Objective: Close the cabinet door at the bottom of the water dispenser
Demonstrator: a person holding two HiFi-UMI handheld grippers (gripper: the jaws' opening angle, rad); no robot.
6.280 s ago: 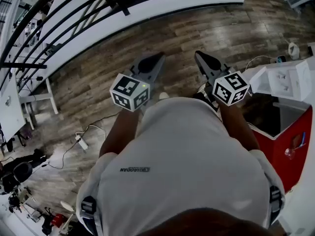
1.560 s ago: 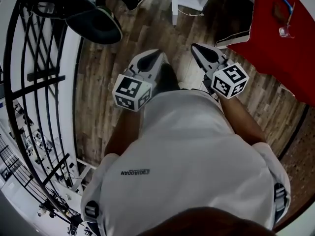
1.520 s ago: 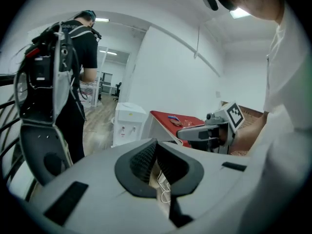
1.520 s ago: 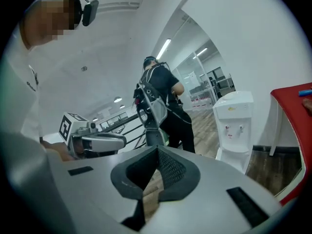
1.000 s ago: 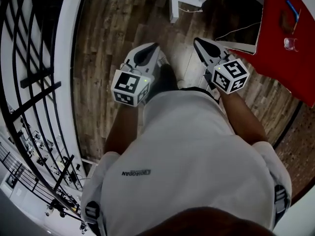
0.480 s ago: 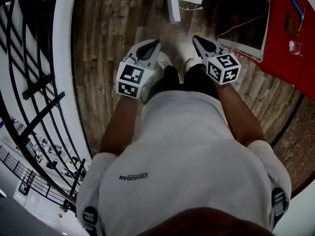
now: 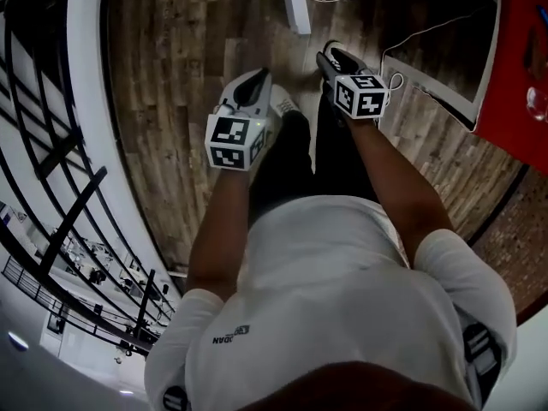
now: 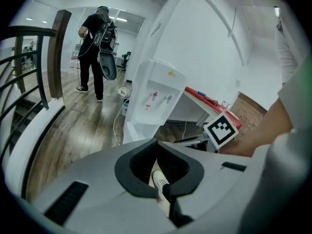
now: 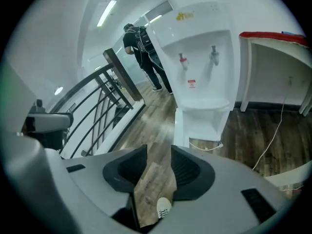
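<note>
Cabinet door [image 9: 181, 128] stands swung open and edge-on at the foot of the water dispenser [image 9: 202, 57], its long axis upright. From the right gripper [image 9: 156, 150] it lies at about 1 o'clock, well apart. That gripper's jaws have just been opening, with only floor [image 9: 156, 116] between them (nothing held). The left gripper [image 8: 157, 144] is pinched together and empty, with the dispenser base at its 11 o'clock. In the head view the right gripper is nearer the door, so it is the likely pusher.

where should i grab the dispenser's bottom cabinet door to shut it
Take the cabinet door by its free vertical edge, the one nearest you, probably best from the railing side. It stands swung out, edge-on, from the base of the water dispenser and is hinged on that side, so the free edge should give the most leverage.
</note>
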